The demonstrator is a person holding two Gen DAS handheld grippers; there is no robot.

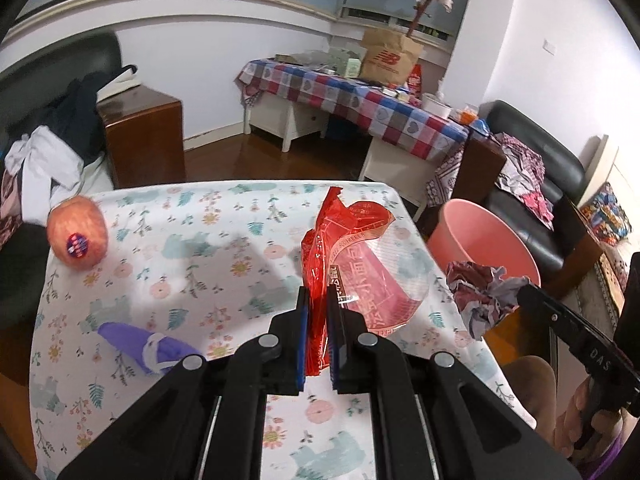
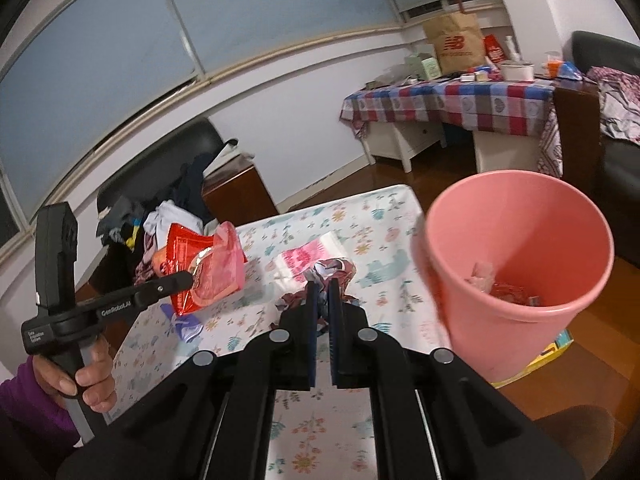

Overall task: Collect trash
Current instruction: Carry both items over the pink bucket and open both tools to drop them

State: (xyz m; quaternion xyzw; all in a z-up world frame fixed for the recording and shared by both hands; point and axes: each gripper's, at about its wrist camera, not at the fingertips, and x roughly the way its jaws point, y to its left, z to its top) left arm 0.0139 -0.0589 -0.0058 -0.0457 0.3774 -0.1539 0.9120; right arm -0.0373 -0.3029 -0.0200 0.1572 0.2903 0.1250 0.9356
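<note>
Floral table [image 1: 224, 248]: apple [image 1: 77, 238], purple wrapper [image 1: 142, 342].

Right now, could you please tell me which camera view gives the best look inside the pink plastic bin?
The right wrist view: the pink plastic bin is close and its mouth faces the camera, showing scraps of trash at the bottom. The left wrist view shows only its rim and inner wall past the table edge, contents hidden.

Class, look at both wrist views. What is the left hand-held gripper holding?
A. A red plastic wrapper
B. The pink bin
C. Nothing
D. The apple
A: the left hand-held gripper is shut on the red plastic wrapper, lifted above the table; the apple lies apart on the cloth.
</note>
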